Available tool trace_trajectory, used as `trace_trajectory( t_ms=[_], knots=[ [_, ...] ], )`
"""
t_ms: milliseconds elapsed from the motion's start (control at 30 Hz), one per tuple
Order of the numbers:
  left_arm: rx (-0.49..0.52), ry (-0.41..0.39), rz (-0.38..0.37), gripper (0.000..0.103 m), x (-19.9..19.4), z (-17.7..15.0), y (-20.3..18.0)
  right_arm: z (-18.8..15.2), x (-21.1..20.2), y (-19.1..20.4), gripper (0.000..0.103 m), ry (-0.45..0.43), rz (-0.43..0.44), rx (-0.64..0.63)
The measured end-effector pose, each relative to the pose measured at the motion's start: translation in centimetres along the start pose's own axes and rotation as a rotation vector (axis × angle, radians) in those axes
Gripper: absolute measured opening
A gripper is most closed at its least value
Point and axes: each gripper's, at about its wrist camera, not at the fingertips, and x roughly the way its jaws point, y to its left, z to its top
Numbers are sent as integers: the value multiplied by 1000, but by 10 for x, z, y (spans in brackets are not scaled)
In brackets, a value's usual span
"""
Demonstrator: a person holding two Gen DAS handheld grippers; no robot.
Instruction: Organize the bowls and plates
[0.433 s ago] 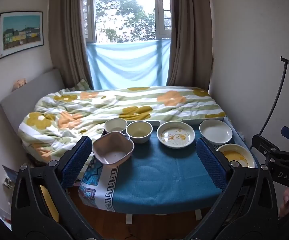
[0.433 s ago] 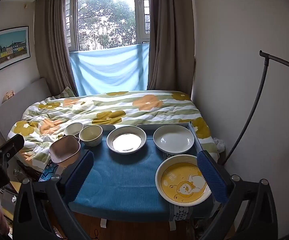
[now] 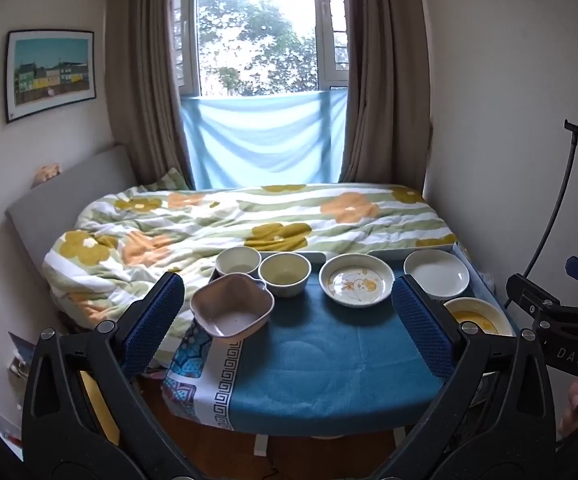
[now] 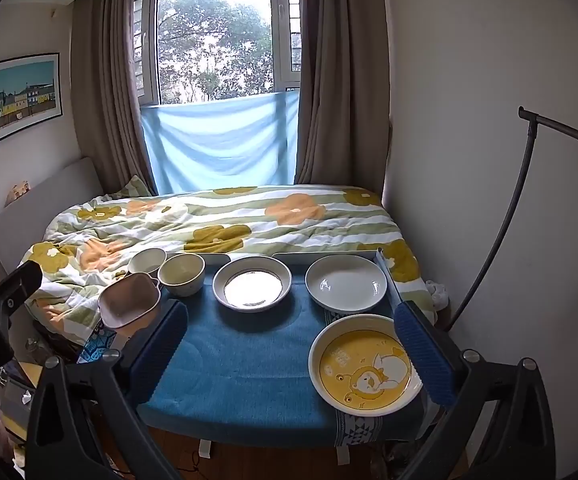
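- My left gripper (image 3: 289, 320) and right gripper (image 4: 289, 344) both stand spread wide, pinching nothing.
- The pink bowl (image 3: 231, 310) sits just beyond my left jaws, and the yellow plate (image 4: 365, 364) lies against my right jaws' outer finger.
- I judge these dishes hard, glossy, slippery and breakable, so the rim is the place to grip.
- Only my right view shows the plate's bear picture; my left view shows just its edge.

Black-framed tongs (image 3: 287, 314) with blue textured pads (image 3: 419, 322), silver screws; lettering perhaps "DAS".
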Motion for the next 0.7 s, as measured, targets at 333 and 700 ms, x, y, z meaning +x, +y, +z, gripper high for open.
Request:
trace_trajectory(
  t_ms=[333, 700],
  knots=[
    [-2, 5, 9, 103, 0, 2, 3, 0, -2, 0, 103, -3, -2, -1],
    [12, -15, 11, 103, -2, 4, -1, 0, -1, -2, 103, -3, -2, -1]
  ],
)
